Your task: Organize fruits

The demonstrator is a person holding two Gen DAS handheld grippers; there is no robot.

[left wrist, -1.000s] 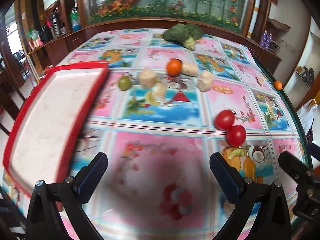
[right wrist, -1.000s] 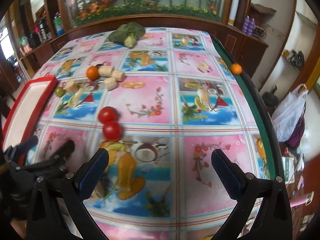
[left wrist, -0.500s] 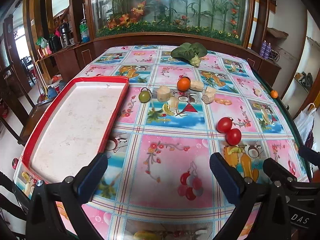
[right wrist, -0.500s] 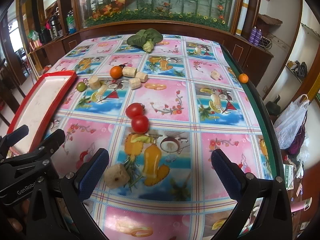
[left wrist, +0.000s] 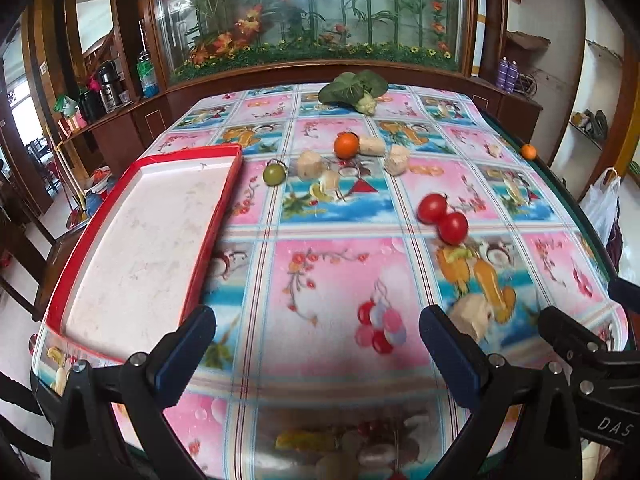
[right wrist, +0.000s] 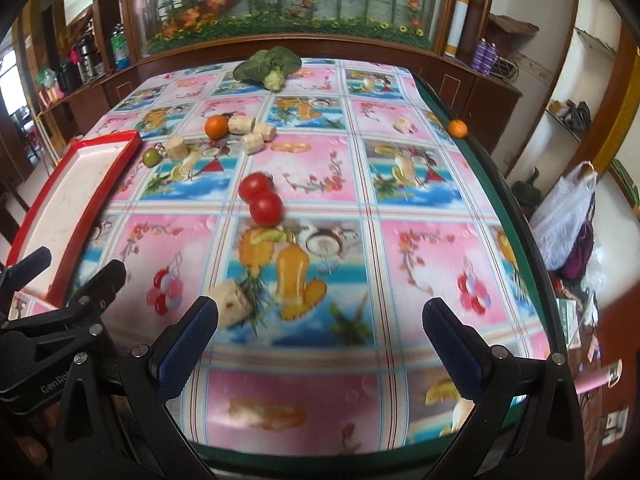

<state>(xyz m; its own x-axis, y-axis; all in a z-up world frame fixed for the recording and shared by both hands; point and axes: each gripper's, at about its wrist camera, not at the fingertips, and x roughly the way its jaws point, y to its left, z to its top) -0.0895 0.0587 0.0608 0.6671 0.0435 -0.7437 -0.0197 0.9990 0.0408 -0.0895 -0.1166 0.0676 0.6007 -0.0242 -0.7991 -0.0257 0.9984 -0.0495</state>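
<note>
Two touching tomatoes (right wrist: 260, 197) lie mid-worktop (right wrist: 400, 208); red tray (right wrist: 76, 196) at left; right gripper (right wrist: 320, 334) fingers spread, empty.

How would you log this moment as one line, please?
left gripper: open, empty | right gripper: open, empty | red tray: empty | tomatoes: on table

Landmark: pair of touching red tomatoes (left wrist: 442, 216).

- Toward the red-rimmed white tray (left wrist: 144, 236): bare patterned tablecloth (left wrist: 328, 280), open passage.
- Beyond the tomatoes: cluster of small green fruit (left wrist: 274, 174), orange (left wrist: 346, 145) and pale cut chunks (left wrist: 310, 165) crowds the way.
- Nearer than the tomatoes: one pale chunk (right wrist: 230, 304) lies on the cloth.
- Right of the tomatoes: cloth open to the table's green edge (right wrist: 516, 216).
</note>
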